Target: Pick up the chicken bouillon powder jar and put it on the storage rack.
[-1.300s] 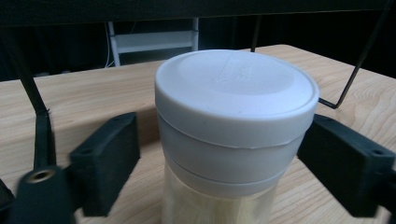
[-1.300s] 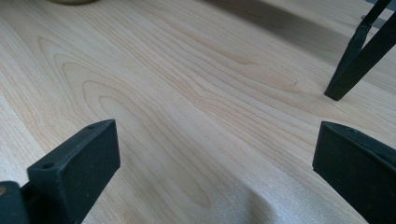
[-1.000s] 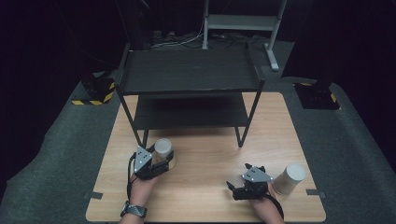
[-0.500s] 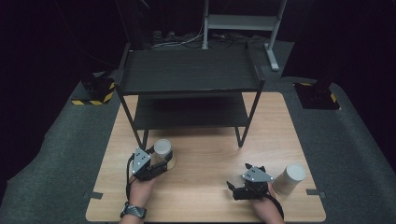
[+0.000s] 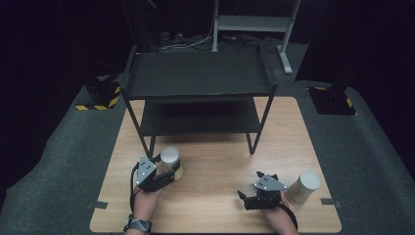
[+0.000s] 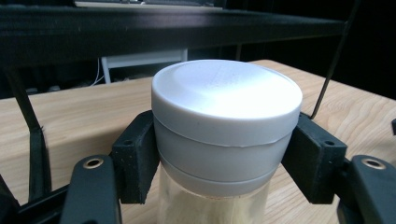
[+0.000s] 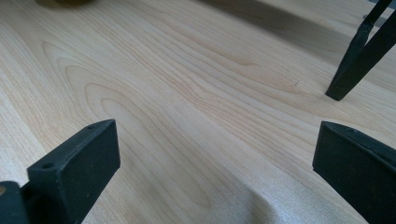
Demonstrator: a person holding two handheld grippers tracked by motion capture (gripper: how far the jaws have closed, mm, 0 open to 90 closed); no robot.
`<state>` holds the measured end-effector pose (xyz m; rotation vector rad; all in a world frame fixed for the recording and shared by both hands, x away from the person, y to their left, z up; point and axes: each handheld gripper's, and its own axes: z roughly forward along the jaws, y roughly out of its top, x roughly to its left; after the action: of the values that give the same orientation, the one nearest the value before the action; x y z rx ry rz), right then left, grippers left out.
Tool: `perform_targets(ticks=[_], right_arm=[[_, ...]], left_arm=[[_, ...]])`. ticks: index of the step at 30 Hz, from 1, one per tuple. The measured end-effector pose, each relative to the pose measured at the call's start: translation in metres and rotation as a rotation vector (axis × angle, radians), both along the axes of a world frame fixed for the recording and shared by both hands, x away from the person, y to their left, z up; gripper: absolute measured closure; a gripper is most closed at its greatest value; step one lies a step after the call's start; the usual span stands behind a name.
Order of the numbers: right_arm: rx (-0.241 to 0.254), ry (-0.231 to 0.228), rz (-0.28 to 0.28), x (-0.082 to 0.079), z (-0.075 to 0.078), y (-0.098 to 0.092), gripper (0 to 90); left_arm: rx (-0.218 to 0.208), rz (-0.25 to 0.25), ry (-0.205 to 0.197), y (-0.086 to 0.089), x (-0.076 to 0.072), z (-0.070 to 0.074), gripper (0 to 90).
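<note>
A clear jar with a white lid [image 5: 170,157] stands upright on the wooden table [image 5: 220,156], left of centre, just in front of the black shelf's left leg. My left gripper [image 5: 165,167] is shut on this jar; in the left gripper view both black pads [image 6: 135,163] press on the jar [image 6: 224,112] just below the lid's rim. A second white-lidded jar [image 5: 303,186] stands near the table's front right. My right gripper [image 5: 249,188] rests just left of it, apart from it. Its jaws stand wide open over bare wood [image 7: 210,140] with nothing between them.
A black two-level shelf [image 5: 198,73] stands across the back half of the table, its lower board [image 5: 200,117] close above the tabletop. One thin black shelf leg [image 7: 355,56] rises ahead of my right gripper. Dark grey carpet [image 5: 58,161] surrounds the table.
</note>
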<state>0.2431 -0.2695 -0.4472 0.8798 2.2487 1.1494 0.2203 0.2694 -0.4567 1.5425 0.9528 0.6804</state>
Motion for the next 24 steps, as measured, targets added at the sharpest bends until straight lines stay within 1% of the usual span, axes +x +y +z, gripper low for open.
perform_targets(ticks=[2, 3, 4, 8, 10, 14, 16, 19, 21, 24], right_arm=[[0.001, 0.001, 0.0, 0.0, 0.0, 0.0, 0.0], [0.001, 0.001, 0.001, 0.0, 0.0, 0.0, 0.0], [0.001, 0.001, 0.002, 0.0, 0.0, 0.0, 0.0], [-0.001, 0.002, 0.005, 0.001, 0.0, 0.0, 0.0], [-0.001, 0.003, 0.005, 0.001, 0.0, 0.0, 0.0], [0.001, 0.004, 0.007, 0.001, 0.0, -0.001, 0.0], [0.001, 0.004, 0.009, 0.001, 0.0, -0.001, 0.0], [0.001, 0.005, 0.009, 0.001, 0.0, -0.001, 0.0], [0.001, 0.004, 0.01, 0.001, 0.0, -0.001, 0.0], [0.001, 0.004, 0.011, 0.001, 0.0, -0.001, 0.0]], left_arm=[[-0.002, 0.0, -0.003, 0.0, -0.001, 0.001, 33.6], [-0.001, -0.003, -0.013, -0.001, -0.003, 0.003, 33.6], [0.009, -0.003, -0.023, -0.001, -0.005, 0.005, 33.6], [0.018, -0.006, -0.038, -0.002, -0.008, 0.008, 33.6], [0.007, -0.014, -0.044, -0.002, -0.01, 0.011, 33.6], [0.005, -0.021, -0.058, -0.002, -0.013, 0.015, 33.6], [0.001, -0.024, -0.071, -0.003, -0.016, 0.02, 33.6], [-0.004, -0.028, -0.077, -0.003, -0.018, 0.023, 33.6], [-0.012, -0.03, -0.087, -0.004, -0.02, 0.027, 33.6], [-0.021, -0.035, -0.09, -0.004, -0.023, 0.034, 33.6]])
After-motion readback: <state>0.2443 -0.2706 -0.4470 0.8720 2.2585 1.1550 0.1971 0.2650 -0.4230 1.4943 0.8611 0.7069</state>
